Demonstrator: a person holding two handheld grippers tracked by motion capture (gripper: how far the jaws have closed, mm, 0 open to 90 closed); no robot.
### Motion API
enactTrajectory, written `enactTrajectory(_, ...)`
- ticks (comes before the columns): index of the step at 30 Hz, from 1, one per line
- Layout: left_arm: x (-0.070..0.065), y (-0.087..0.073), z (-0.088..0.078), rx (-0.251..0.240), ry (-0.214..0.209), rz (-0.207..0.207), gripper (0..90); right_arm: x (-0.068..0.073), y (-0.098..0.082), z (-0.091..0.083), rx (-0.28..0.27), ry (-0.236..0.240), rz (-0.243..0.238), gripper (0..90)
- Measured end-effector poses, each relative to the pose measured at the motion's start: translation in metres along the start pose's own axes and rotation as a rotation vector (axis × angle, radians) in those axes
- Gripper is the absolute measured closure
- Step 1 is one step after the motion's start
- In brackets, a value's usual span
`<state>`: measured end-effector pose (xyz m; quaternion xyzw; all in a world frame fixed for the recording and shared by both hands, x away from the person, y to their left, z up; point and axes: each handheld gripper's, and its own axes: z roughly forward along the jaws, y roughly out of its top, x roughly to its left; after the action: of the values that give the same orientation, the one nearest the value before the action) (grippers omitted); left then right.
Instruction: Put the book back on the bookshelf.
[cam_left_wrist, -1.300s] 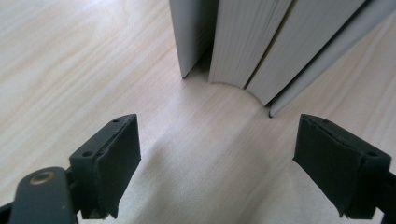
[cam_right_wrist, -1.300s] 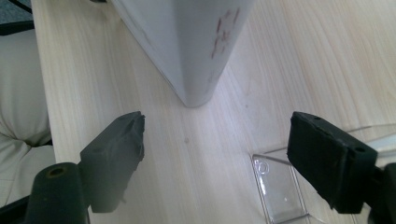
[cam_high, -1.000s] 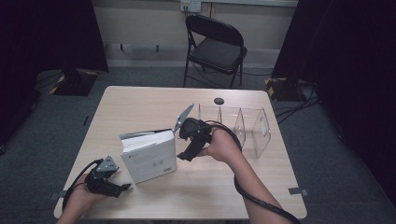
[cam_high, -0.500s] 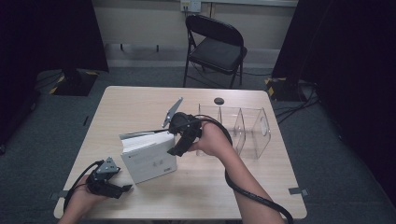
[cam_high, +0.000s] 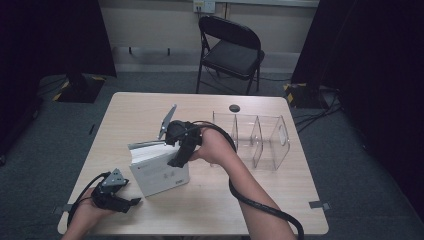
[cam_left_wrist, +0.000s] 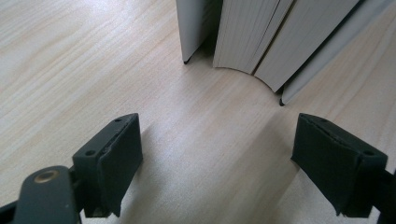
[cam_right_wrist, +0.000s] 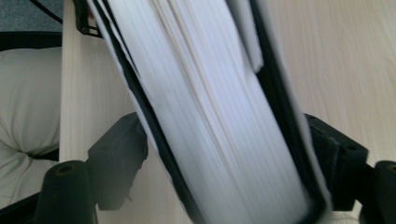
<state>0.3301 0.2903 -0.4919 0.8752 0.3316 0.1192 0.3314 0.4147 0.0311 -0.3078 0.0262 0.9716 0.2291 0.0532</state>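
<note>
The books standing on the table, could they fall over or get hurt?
They might. The books stand on edge with nothing propping them, so a sideways tug from the right gripper, whose jaws have just been closing around one book's pages, could topple them. The pads may crease pages. The left gripper waits open nearby, touching nothing, so it gives no support.

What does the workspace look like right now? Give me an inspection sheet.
Surface: pale wooden table, mostly bare.
Job's things: white books standing near the front left; clear plastic divider rack at right.
Clutter: small black disc near the far edge.
Grippers: left gripper open, short of the books; right gripper astride one book, its jaws have just been closing.
Cables: black cable trails from the right gripper.
Surroundings: black folding chair, dark curtains.
</note>
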Motion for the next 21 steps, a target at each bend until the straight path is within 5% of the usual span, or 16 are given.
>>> enactTrajectory(6,0.0,0.0,0.0,0.0,0.0,0.001,15.6,0.004,0.004,0.003,0.013,-0.004,-0.012,29.9)
enactTrajectory(13,0.001,0.0,0.0,-0.001,0.001,-0.003,15.8,0.011,-0.002,-0.007,0.011,0.042,-0.003,50.7)
enactTrajectory(21,0.0,0.0,0.002,-0.012,-0.001,0.004,15.3,0.021,-0.006,-0.014,0.064,0.003,0.102,52.0)
